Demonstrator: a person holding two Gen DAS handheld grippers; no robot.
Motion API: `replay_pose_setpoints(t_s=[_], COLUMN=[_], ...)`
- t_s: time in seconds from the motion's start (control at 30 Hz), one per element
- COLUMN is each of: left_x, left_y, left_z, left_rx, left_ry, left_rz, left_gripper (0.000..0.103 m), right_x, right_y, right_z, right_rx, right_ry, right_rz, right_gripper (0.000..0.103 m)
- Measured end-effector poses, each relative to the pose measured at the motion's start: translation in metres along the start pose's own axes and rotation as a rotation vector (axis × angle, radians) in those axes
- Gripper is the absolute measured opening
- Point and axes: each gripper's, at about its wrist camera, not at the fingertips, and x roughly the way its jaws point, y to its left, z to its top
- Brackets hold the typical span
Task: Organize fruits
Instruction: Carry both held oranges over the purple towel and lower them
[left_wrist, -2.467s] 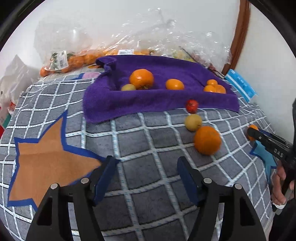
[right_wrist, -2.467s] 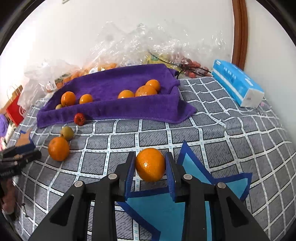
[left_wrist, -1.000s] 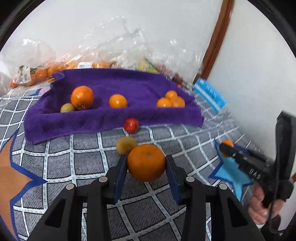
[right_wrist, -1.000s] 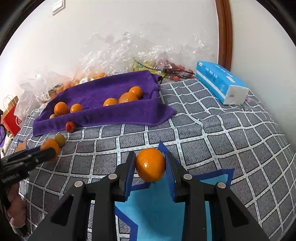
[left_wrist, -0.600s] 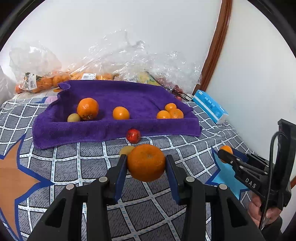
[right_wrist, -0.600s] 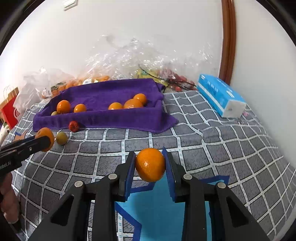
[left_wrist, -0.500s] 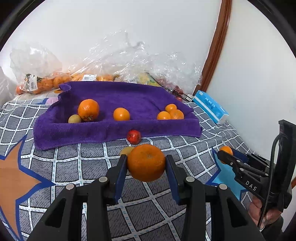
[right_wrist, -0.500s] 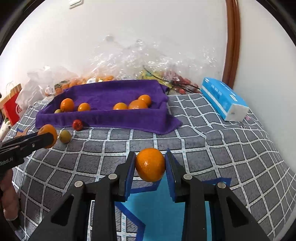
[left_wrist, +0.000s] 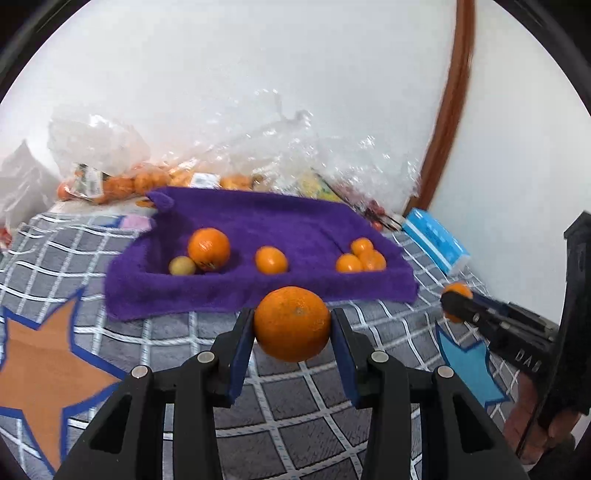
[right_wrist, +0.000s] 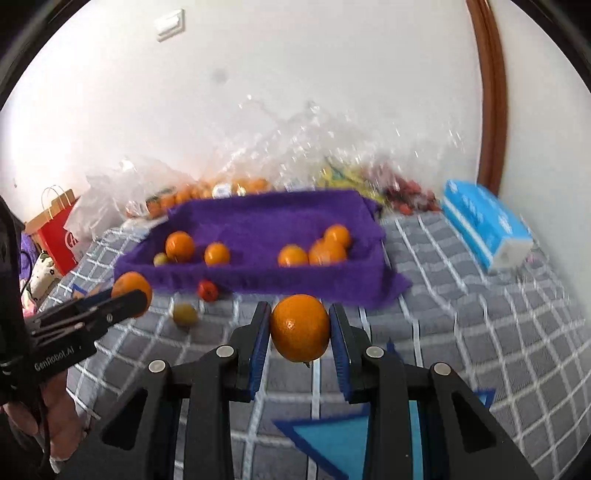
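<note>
Two oranges are up off the checked cloth (left_wrist: 303, 402), one in each gripper. The left gripper (left_wrist: 292, 338) is clamped on a big orange (left_wrist: 291, 324); the right gripper (right_wrist: 300, 334) is clamped on a smaller orange (right_wrist: 300, 328). Beyond them the purple towel (right_wrist: 266, 221) is shaped like a tray and holds several oranges and a small green fruit (right_wrist: 160, 259). A red fruit (right_wrist: 207, 290) and another green fruit (right_wrist: 184, 314) lie on the cloth just in front of it.
</note>
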Motion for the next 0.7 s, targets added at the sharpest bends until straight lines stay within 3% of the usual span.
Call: replay_pose_setpoints(t_s=[0.4, 0.7], left_x=[-0.019, 0.017], left_y=[0.020, 0.031], left_z=[0.052, 0.090], left_rx=[-0.042, -0.091], left_ry=[-0.008, -0.039], left_rz=[0.083, 0.118], left_gripper=[0.039, 0.039], right_x=[0.019, 0.041], right_y=[0.010, 0.011], right_z=[0.071, 0.101], right_rx=[0.001, -0.011], right_ry=[-0.088, -0.129], right_rz=[0.057, 0.031], right_gripper=[0.032, 0.032])
